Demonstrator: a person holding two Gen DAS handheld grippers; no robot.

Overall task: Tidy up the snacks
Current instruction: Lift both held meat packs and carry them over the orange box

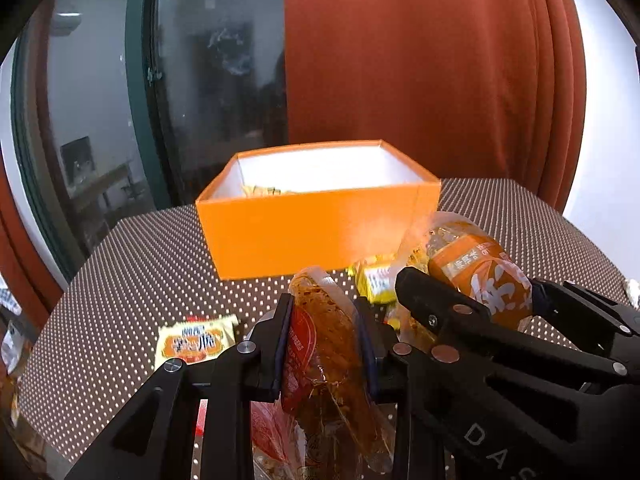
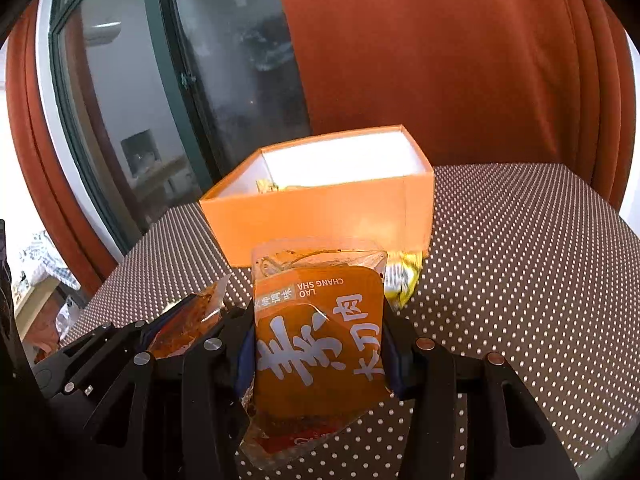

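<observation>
My left gripper is shut on a clear red-and-orange spicy snack packet, held above the dotted table. My right gripper is shut on an orange snack packet with white characters; it also shows at the right of the left wrist view. The two grippers are side by side. An open orange box with a white inside stands ahead on the table, also in the right wrist view. A few yellow snacks lie inside it.
A yellow packet lies on the brown dotted tablecloth at the left. A yellow-wrapped snack lies in front of the box, also in the right wrist view. A red curtain and a dark window stand behind the table.
</observation>
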